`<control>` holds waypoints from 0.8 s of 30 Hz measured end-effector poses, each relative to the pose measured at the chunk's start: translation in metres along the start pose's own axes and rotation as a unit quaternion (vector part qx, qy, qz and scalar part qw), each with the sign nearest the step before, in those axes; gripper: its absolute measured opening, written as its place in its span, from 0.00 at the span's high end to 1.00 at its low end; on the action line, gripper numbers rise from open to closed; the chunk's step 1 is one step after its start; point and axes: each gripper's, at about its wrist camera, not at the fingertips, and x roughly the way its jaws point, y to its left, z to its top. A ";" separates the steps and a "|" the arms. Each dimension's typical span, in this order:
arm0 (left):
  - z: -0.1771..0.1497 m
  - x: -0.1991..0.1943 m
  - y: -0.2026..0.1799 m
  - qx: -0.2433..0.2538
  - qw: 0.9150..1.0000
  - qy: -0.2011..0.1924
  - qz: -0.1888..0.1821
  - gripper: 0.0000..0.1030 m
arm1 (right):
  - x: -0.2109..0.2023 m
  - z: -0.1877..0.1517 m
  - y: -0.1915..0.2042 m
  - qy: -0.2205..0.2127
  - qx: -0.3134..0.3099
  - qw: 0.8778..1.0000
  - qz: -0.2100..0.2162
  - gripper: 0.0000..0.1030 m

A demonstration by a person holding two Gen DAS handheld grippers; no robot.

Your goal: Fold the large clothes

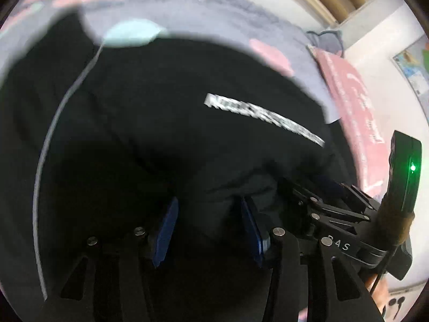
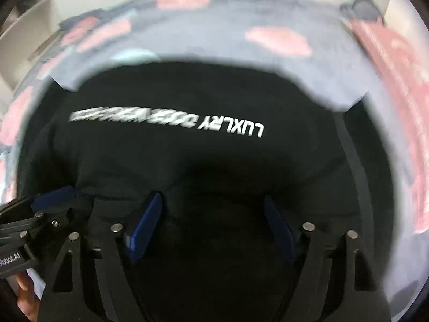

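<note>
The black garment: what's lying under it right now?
The black garment lies on a grey-blue bedsheet with pink patches, visible around its far edge. What sits directly beneath the garment is covered and cannot be seen.

Bed under my tongs: grey-lavender bedspread (image 2: 219, 40) w/ pink and pale-teal blotches, covering the surface edge to edge. Directly on it: large black fabric garment (image 2: 187, 161) w/ white block lettering across it and a thin grey stripe (image 1: 45, 161) along one side, spread mid-bed. Pink printed cloth (image 1: 348, 102) lies at the bed's right edge, just beside the garment.
</note>
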 end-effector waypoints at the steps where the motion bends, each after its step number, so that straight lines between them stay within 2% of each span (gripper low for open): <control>1: 0.000 0.001 0.000 0.000 1.000 -0.001 0.002 0.52 | 0.006 -0.001 -0.003 -0.004 0.006 1.000 0.000 0.19; 4: 0.000 -0.004 -0.010 0.027 0.999 -0.003 0.024 0.52 | 0.000 -0.005 -0.003 -0.026 0.013 1.000 -0.004 0.18; 6: -0.005 -0.013 -0.017 0.056 0.998 -0.014 0.026 0.52 | -0.007 -0.009 -0.003 -0.038 0.011 0.999 -0.002 0.18; 9: -0.023 -0.046 -0.023 0.077 0.996 -0.045 0.020 0.51 | -0.039 -0.023 -0.007 -0.062 0.024 0.998 -0.004 0.17; 11: -0.034 -0.071 -0.022 0.084 0.993 -0.071 0.035 0.51 | -0.066 -0.028 -0.011 -0.093 0.025 0.995 -0.009 0.17; 13: -0.036 -0.098 -0.020 0.079 0.990 -0.090 0.076 0.51 | -0.104 -0.041 -0.013 -0.156 0.020 0.987 -0.039 0.17; 15: -0.037 -0.122 -0.014 0.078 0.987 -0.112 0.089 0.51 | -0.147 -0.058 -0.019 -0.231 0.033 0.969 -0.083 0.14; 16: -0.037 -0.134 -0.009 0.079 0.984 -0.120 0.102 0.51 | -0.159 -0.058 -0.022 -0.254 0.039 0.962 -0.092 0.10; 17: -0.037 -0.144 -0.004 0.079 0.982 -0.128 0.111 0.51 | -0.173 -0.060 -0.029 -0.280 0.043 0.954 -0.098 0.02; 19: -0.036 -0.166 0.012 0.070 0.980 -0.142 0.118 0.51 | -0.196 -0.060 -0.041 -0.317 0.049 0.942 -0.099 0.00; 20: -0.038 -0.177 0.021 0.064 0.979 -0.148 0.121 0.51 | -0.201 -0.057 -0.051 -0.319 0.047 0.942 -0.096 0.00; 24: -0.037 -0.201 0.039 0.053 0.976 -0.168 0.128 0.51 | -0.205 -0.057 -0.077 -0.287 0.045 0.953 -0.085 0.00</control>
